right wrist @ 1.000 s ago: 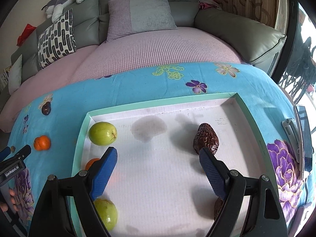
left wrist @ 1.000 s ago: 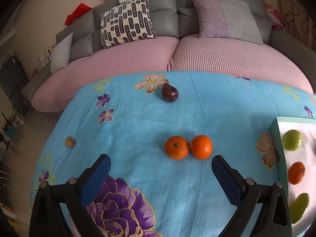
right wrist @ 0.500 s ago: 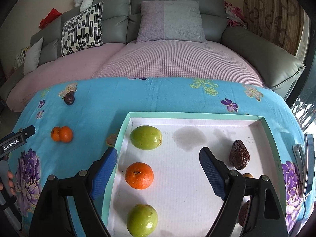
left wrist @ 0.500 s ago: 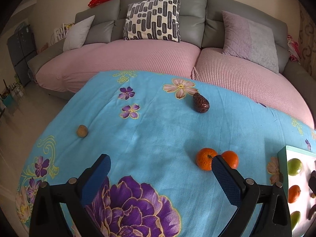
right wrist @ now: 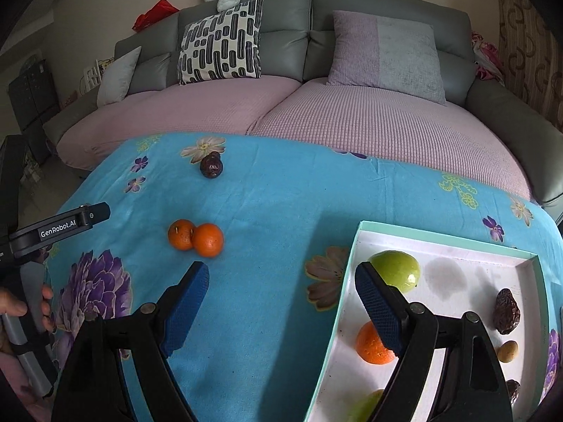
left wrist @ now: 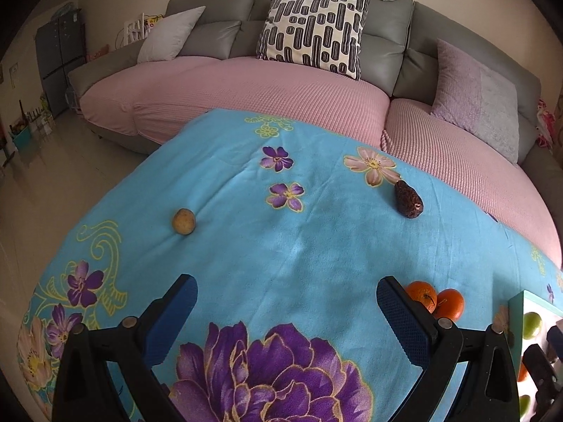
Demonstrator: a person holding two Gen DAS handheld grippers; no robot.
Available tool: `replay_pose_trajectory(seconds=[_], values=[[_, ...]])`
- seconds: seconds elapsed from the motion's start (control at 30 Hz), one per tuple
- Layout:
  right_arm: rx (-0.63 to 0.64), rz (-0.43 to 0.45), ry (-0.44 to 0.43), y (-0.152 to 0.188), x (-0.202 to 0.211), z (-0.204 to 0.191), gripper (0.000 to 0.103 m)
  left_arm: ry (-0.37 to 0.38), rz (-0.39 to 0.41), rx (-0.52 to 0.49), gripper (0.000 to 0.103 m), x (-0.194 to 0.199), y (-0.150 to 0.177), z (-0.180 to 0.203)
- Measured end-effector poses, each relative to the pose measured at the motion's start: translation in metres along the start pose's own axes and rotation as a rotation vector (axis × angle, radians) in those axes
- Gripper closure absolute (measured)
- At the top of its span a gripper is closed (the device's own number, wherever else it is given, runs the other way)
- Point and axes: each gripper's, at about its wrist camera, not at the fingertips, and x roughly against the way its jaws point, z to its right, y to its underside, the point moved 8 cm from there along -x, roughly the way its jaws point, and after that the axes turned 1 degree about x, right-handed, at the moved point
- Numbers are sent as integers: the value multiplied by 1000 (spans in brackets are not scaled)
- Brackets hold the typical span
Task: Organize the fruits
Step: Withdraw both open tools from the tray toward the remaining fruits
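— Which step of the sorting is this?

— Between pickups, by the look of it. The right gripper (right wrist: pixel 278 300) hangs over the near-left corner of the tray (right wrist: pixel 355 246), jaws wide apart and holding nothing. The left gripper (left wrist: pixel 286 311) hovers over the blue flowered cloth (left wrist: pixel 316 246) left of the tray, jaws equally apart and bare.

— And the fruit?

— Inside the tray: an orange (right wrist: pixel 371 346), a green apple (right wrist: pixel 397 274), a dark wrinkled fruit (right wrist: pixel 506 311) and a small tan one (right wrist: pixel 507 351). Left of the tray on the cloth, two oranges (right wrist: pixel 195 239) sit touching; beyond them lies another dark fruit (right wrist: pixel 211 167), and farthest left a small tan fruit (left wrist: pixel 183 221).

— The next move?

— Probably either gripper lowering around one of the paired oranges, without nudging its neighbour, then carrying it into the tray.
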Motion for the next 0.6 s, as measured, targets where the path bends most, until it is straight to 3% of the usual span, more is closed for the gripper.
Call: replay_pose_trajectory(seconds=[0.3, 0.6], values=[[19, -13, -55, -10, -28, -30, 19, 3, -22, 24, 0, -12, 1, -9], [64, -41, -101, -14, -53, -57, 40, -19, -9, 60, 0, -18, -12, -30]])
